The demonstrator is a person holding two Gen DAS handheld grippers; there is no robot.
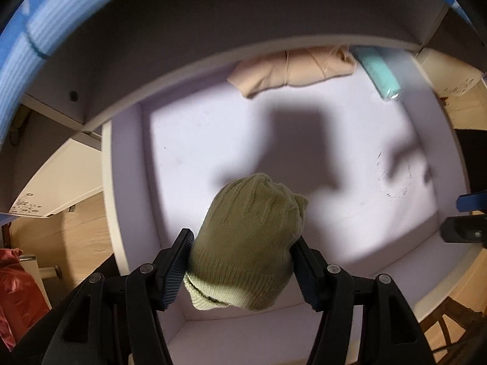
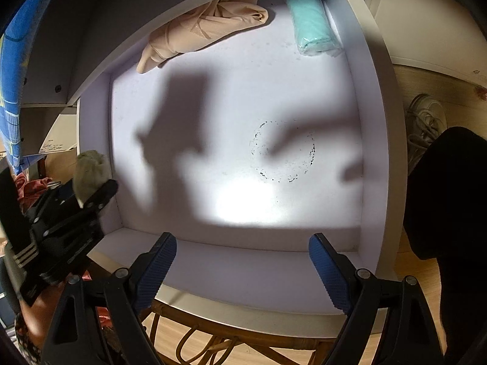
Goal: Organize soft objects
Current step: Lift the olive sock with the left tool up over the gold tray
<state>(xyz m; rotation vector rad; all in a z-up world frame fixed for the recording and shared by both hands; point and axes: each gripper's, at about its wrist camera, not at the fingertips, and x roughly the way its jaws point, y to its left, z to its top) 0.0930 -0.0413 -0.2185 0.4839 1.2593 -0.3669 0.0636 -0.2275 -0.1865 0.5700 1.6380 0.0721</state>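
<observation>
Knit hat [image 1: 246,243]: olive green, ribbed, paler yellow-green at cuff edge, lower centre of left wrist view. Drawer [image 2: 377,97]: white walls, pale lavender-white floor, dark shadows across it, ring of black specks [image 2: 283,152] right of centre. Folded cloth [image 2: 201,30]: beige, upper centre. Rolled cloth [image 2: 313,21]: mint turquoise, upper right. Striped fabric [image 1: 18,70]: blue with lighter blue bands, upper left. Gripper pads [image 2: 327,273]: dark blue, ridged; arms black. Floor [image 2: 441,82]: light wood grain. Red fabric [image 1: 15,289], lower left.

A white sneaker [image 2: 426,121] sits at right on the wood floor [image 2: 432,82] — a rattan chair [image 2: 213,331] below.
</observation>
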